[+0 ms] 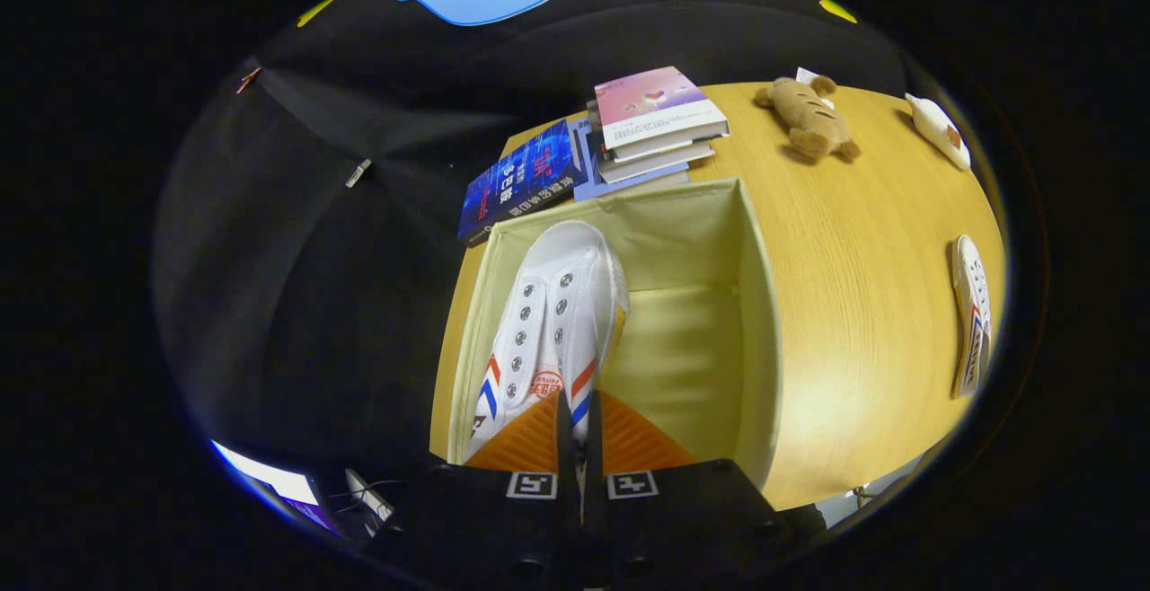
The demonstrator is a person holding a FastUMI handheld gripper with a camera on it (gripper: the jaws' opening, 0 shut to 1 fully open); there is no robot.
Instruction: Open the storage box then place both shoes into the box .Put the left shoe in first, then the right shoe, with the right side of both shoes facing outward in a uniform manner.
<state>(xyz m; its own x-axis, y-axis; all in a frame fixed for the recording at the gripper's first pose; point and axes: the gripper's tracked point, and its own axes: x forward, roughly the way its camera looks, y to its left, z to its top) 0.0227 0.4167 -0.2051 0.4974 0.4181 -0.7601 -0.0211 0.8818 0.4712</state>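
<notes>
A white canvas shoe with red and blue stripes hangs toe-forward over the open storage box, a pale yellow fabric bin on the wooden table. My gripper is shut on the shoe, both fingers pressing the thin rim at its heel end. The shoe sits over the box's left part, near the left wall. A second matching shoe lies on the table well to the right of the box.
Beyond the box lie a stack of books and a dark blue book. A brown plush toy and a small white object rest at the table's far right. The wooden table spreads right of the box.
</notes>
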